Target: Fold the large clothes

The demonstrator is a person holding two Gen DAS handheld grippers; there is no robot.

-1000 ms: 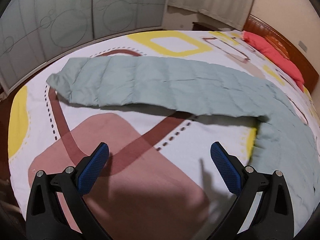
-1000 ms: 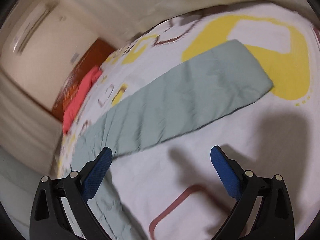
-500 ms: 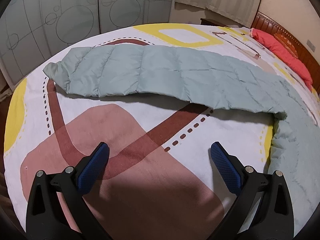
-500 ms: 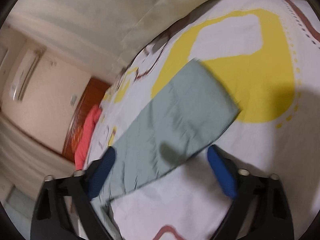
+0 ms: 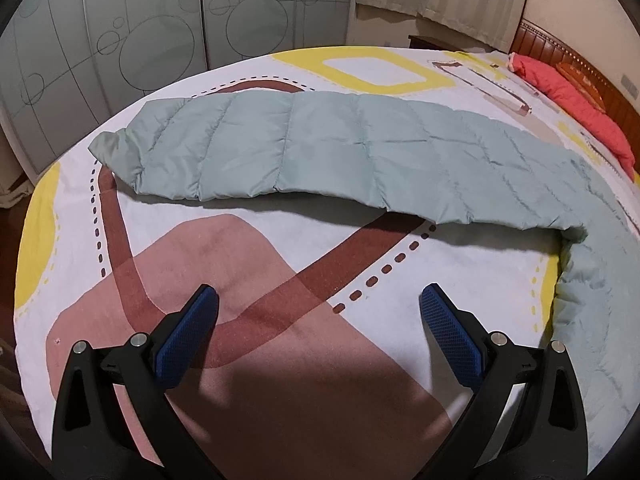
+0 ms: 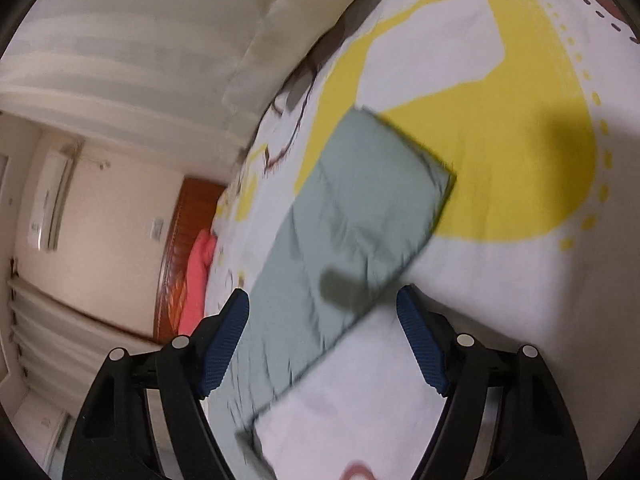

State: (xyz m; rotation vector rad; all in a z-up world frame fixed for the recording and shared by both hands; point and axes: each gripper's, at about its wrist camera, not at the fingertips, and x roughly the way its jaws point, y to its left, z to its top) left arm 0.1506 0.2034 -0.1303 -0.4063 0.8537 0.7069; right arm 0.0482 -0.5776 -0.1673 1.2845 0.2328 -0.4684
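while the pale green quilted down garment (image 5: 320, 148) lies folded long across the bedspread (image 5: 248, 280) toward twelve o'clock, soft, puffy, probably slippery, grip its end corners; left gripper (image 5: 318, 328) and right gripper (image 6: 322, 340) gape, empty.

Each view looks forward past its hand-held gripper, down at the bed (image 5: 248, 248); both share the green quilted garment (image 5: 320, 148) (image 6: 360, 216).
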